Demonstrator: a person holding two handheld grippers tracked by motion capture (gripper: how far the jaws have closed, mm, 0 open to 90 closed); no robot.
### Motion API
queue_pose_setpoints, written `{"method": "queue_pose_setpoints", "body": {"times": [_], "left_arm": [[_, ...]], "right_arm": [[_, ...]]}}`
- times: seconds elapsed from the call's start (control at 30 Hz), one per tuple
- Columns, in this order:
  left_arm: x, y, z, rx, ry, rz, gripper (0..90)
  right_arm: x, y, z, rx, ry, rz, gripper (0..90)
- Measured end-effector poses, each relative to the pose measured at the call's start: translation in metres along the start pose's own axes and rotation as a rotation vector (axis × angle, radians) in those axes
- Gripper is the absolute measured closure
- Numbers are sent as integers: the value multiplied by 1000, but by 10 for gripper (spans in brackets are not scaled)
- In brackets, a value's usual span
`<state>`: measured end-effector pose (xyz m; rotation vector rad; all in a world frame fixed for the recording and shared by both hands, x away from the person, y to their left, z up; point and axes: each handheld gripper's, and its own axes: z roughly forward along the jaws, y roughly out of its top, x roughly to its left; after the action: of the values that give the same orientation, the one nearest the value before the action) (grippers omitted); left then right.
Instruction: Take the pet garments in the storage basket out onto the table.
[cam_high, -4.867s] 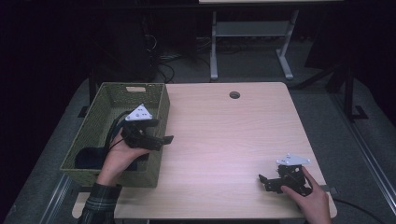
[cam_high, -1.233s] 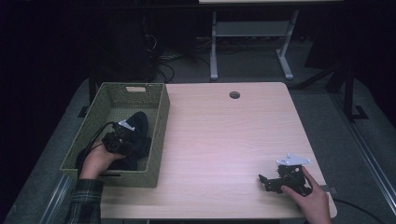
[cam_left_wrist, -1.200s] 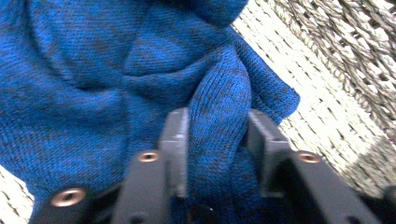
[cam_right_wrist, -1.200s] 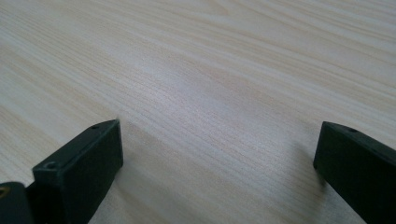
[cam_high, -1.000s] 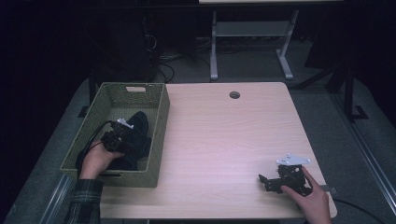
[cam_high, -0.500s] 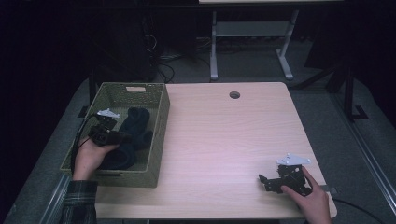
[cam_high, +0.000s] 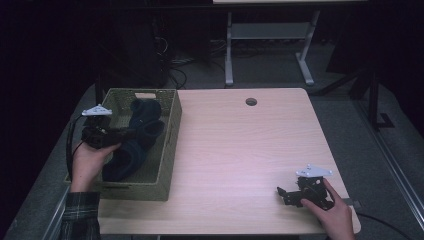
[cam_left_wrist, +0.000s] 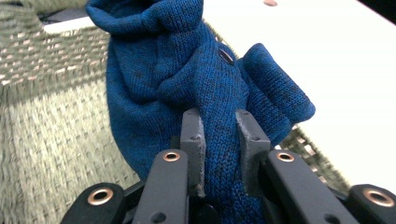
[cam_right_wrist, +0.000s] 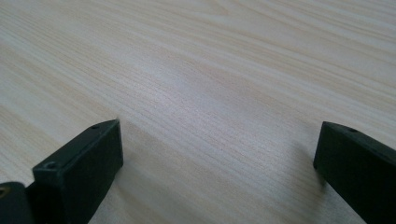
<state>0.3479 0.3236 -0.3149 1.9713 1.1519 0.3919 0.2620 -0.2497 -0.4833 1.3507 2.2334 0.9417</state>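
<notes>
Knit folds (cam_left_wrist: 196, 88) between left gripper (cam_left_wrist: 219, 154) fingers (cam_left_wrist: 192, 140)

One table (cam_high: 240, 150). One woven basket (cam_high: 170, 130) on it. One blue knit garment (cam_left_wrist: 187, 79) in the basket, with one dark button (cam_left_wrist: 226, 56) visible on it. Two grippers: left gripper (cam_left_wrist: 219, 140), right gripper (cam_high: 287, 194). One round hole (cam_high: 251, 102) in the tabletop.

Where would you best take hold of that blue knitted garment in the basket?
On a bunched fold of the knit, as the left tongs do now: shut on a thick ridge of the blue knitted garment. Come from above, since the woven basket's walls block the sides. Soft cloth has no handle, so a raised fold probably gives the firmest bite; avoid the button.
</notes>
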Motion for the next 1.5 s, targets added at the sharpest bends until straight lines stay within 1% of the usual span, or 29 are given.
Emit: {"method": "queue_pose_setpoints", "body": {"times": [0.17,0.27,0.33,0.57,0.7,0.9,1.2,1.3,1.4,1.5], "left_arm": [[-4,10,-10,-58,-31,-2,758],[-9,19,-16,-93,-49,7,758],[-12,23,-19,-106,-55,16,758],[-33,45,-28,-175,-103,51,757],[-46,57,-29,-198,-122,79,757],[-62,71,-28,-232,-152,106,757],[-83,86,-22,-273,-200,126,757],[-90,91,-18,-290,-224,125,757],[-97,95,-13,-293,-243,135,757],[-107,98,-5,-292,-262,147,757]], "right_arm": [[0,0,0,0,0,-1,10],[0,0,0,0,0,0,10],[0,0,0,0,0,-4,11],[0,0,0,0,0,-4,11],[0,0,0,1,0,-4,11],[0,0,0,1,0,-4,10],[0,0,0,0,0,-4,11],[0,0,0,0,0,-4,10],[0,0,0,0,0,-4,10],[0,0,0,0,0,-4,11]]}}
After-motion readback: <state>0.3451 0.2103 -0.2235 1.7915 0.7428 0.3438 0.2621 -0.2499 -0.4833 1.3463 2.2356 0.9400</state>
